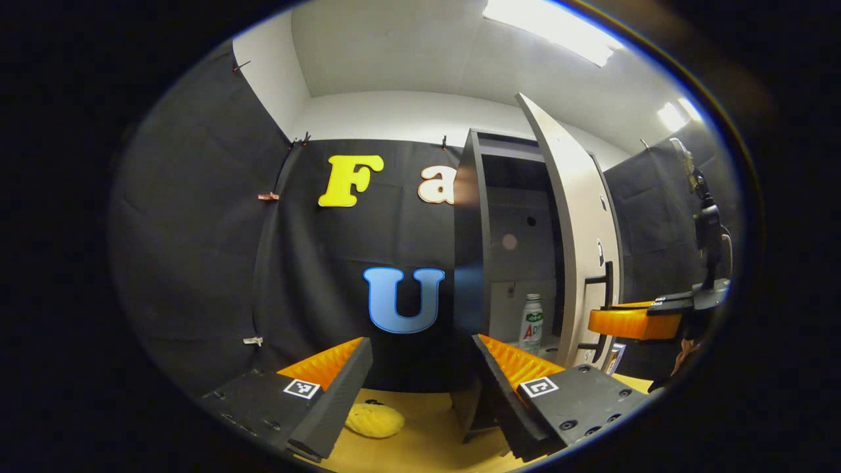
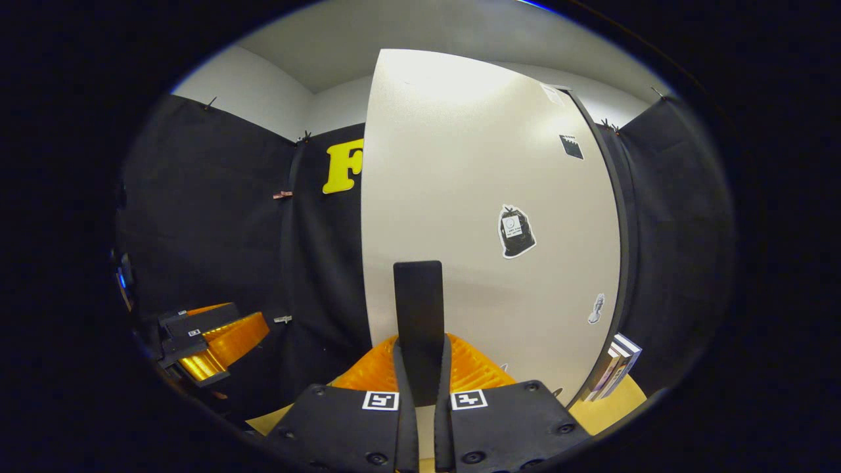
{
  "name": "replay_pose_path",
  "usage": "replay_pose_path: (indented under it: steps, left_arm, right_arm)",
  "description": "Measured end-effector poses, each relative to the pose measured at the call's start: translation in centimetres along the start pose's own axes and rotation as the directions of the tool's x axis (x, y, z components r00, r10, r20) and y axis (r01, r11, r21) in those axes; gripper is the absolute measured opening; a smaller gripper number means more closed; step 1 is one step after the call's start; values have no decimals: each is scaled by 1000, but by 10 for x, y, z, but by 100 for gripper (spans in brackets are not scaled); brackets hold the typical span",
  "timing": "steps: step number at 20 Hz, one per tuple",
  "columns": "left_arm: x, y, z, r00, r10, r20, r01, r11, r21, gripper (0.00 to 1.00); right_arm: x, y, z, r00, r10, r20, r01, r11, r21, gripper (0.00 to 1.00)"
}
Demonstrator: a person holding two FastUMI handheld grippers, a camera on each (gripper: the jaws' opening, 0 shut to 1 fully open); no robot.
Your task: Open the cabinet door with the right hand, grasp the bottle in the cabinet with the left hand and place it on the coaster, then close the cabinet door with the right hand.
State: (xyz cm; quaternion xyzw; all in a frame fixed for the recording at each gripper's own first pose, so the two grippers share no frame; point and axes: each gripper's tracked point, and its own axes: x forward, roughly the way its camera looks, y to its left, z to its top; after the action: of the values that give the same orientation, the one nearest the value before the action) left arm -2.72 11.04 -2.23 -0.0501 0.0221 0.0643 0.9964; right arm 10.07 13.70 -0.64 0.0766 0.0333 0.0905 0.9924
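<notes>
Right gripper view: right hand-held gripper (image 2: 420, 384) clamps door handle (image 2: 418, 315).

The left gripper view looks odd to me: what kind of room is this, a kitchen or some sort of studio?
Probably a recording booth, not a kitchen: black cloth walls are clipped up around a wooden table, on which stands one small cabinet, its door open, a bottle inside.

books (image 2: 616, 364) upright beside cabinet — stickers (image 2: 516, 231) on its front
</notes>
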Motion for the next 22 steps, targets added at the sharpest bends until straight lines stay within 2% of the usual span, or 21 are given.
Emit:
replay_pose_path:
  steps: [9, 14, 22]
  left_arm:
    - [18, -85, -4, 994, -112, -21, 111, 993, -38, 95]
    - [29, -144, -7, 981, -192, -19, 190, 980, -52, 96]
    - [39, -233, -4, 947, -320, 11, 320, 946, -48, 96]
  right_arm:
    - [-41, -21, 5, 999, 34, -7, -33, 999, 9, 14]
    - [-64, -47, 10, 1000, -12, 1, 12, 1000, 17, 13]
    - [-90, -89, 16, 994, -109, 15, 109, 993, -31, 12]
